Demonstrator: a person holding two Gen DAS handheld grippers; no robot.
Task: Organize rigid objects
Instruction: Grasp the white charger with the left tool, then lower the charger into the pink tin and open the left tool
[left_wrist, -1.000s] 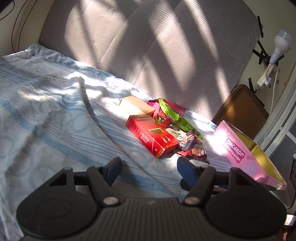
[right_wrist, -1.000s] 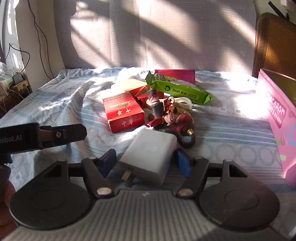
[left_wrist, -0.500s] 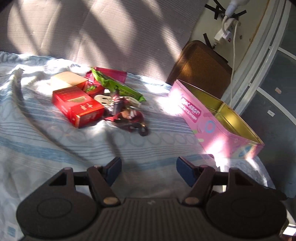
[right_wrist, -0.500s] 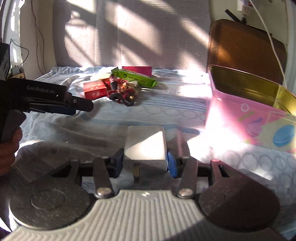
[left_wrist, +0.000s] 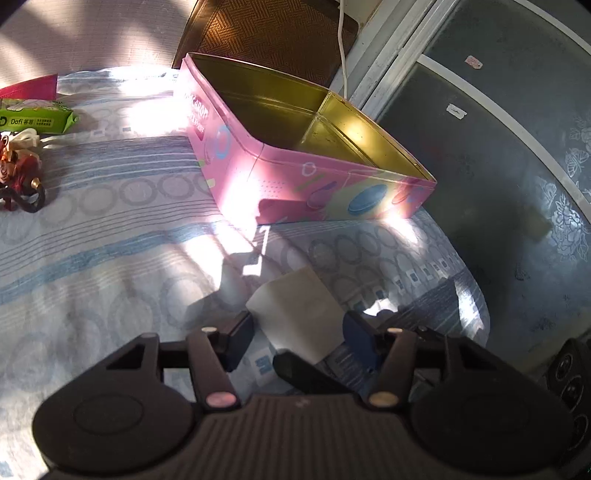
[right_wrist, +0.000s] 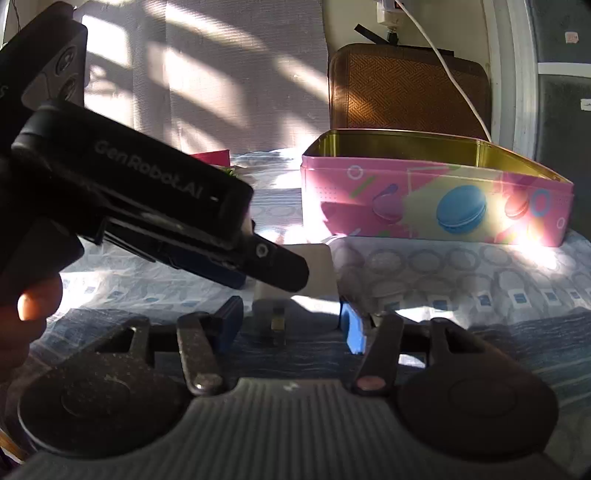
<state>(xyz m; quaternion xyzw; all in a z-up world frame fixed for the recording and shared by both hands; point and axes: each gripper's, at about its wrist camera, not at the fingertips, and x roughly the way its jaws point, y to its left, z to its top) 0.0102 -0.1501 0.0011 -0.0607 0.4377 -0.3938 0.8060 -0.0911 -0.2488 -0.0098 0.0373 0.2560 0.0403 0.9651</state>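
Observation:
A white charger block (left_wrist: 295, 310) hangs just above the bedsheet in front of the pink macaron tin (left_wrist: 280, 173). My right gripper (right_wrist: 291, 325) is shut on the charger (right_wrist: 321, 266), with its prongs pointing back at the camera. My left gripper (left_wrist: 299, 339) comes in from the left and its jaws are closing around the same charger. The charger lies between the pads and a slit of sheet still shows beside the left pad. In the right wrist view one black left finger (right_wrist: 284, 266) crosses the charger's front. The tin (right_wrist: 436, 206) stands open and I see nothing inside.
A green snack packet (left_wrist: 33, 118), a red figurine keychain (left_wrist: 18, 173) and a magenta packet (left_wrist: 33, 85) lie far left on the bed. A brown woven panel (right_wrist: 406, 85) and a white cable (right_wrist: 454, 85) stand behind the tin. A glass door (left_wrist: 498, 129) and the bed's edge are on the right. A person's hand (right_wrist: 29, 306) holds the left gripper.
The left gripper swung right from the pile to the tin, and its jaws narrowed around the charger. The right gripper carried the charger toward the tin, and the left gripper entered its view.

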